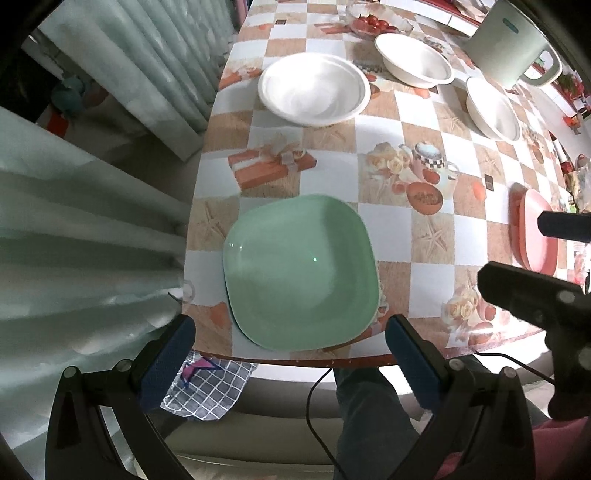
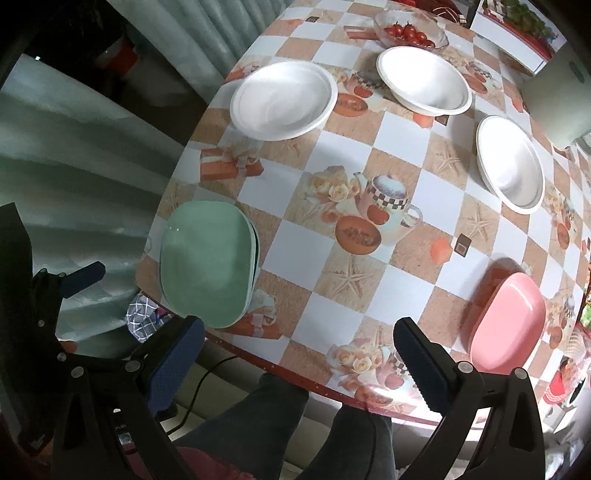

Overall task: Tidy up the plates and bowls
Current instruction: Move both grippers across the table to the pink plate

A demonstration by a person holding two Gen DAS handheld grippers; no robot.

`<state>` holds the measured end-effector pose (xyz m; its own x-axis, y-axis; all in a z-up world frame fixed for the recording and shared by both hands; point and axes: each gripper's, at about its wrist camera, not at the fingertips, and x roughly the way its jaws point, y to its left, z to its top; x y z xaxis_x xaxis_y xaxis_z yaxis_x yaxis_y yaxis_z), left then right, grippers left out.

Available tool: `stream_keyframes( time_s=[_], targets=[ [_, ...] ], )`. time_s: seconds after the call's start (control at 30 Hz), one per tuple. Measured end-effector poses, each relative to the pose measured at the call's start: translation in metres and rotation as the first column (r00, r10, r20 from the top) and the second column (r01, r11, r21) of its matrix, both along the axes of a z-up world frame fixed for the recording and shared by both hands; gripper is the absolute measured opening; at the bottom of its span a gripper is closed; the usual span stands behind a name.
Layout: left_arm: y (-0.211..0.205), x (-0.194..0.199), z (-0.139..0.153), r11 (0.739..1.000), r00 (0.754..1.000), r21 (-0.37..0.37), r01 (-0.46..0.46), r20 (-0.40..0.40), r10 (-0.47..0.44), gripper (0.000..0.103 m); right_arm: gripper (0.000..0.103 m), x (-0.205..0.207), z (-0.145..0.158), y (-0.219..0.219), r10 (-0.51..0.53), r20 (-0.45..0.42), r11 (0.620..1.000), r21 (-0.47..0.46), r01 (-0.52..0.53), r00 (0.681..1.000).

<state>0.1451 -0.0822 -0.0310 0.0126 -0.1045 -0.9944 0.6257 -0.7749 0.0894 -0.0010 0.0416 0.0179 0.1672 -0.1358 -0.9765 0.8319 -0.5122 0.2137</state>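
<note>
Left gripper (image 1: 290, 363) hovered wide open, holding nothing, just short of the table edge, with the stack of green plates (image 1: 301, 273) straight ahead at twelve o'clock. Right gripper (image 2: 299, 362) also gaped empty, poised over the near edge; stack of pink plates (image 2: 508, 321) lay at about two o'clock from it, green stack at ten o'clock. Three white bowls sat farther back, well apart from one another: left bowl (image 1: 314, 88), middle bowl (image 2: 423, 79), right bowl (image 2: 511, 164).

Judged best for the step in hand: bowls still to be nested, so approach one rim low and level, one finger inside and one outside, close gently, lift straight up, then lower squarely into the next bowl. Thin rims probably flexible, so a light squeeze advised.

Table (image 2: 369, 258) covered in a glossy checked cloth printed with teapots, roses and starfish; likely slippery under plates. Glass dish of tomatoes (image 2: 410, 31) at the far side, pale pot (image 1: 511, 40) at one o'clock in the left view. Pale curtains (image 1: 92, 229) hung at nine o'clock, checked cloth (image 1: 210, 387) below the table edge
</note>
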Motion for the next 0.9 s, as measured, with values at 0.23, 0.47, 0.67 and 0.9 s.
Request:
stream_keyframes(
  time_s=[0.23, 0.47, 0.67, 0.9],
  targets=[
    [0.004, -0.012, 0.008, 1.0, 1.0, -0.026, 0.012, -0.002, -0.012, 0.103, 0.103, -0.01, 0.006, 0.005, -0.015, 0.001, 1.0, -0.014, 0.015, 1.0],
    [0.012, -0.027, 0.01, 0.999, 0.999, -0.031, 0.036, 0.005, -0.036, 0.103, 0.103, -0.024, 0.005, 0.014, -0.039, 0.012, 0.999, -0.009, 0.039, 0.999],
    [0.018, -0.043, 0.011, 0.997, 0.998, -0.034, 0.065, 0.008, -0.065, 0.103, 0.103, -0.038, 0.005, 0.023, -0.068, 0.016, 0.998, -0.007, 0.068, 0.998],
    [0.031, -0.069, 0.007, 0.992, 0.992, -0.025, 0.126, 0.02, -0.126, 0.103, 0.103, -0.06, 0.002, 0.043, -0.137, 0.027, 0.991, 0.003, 0.137, 0.99]
  ],
)
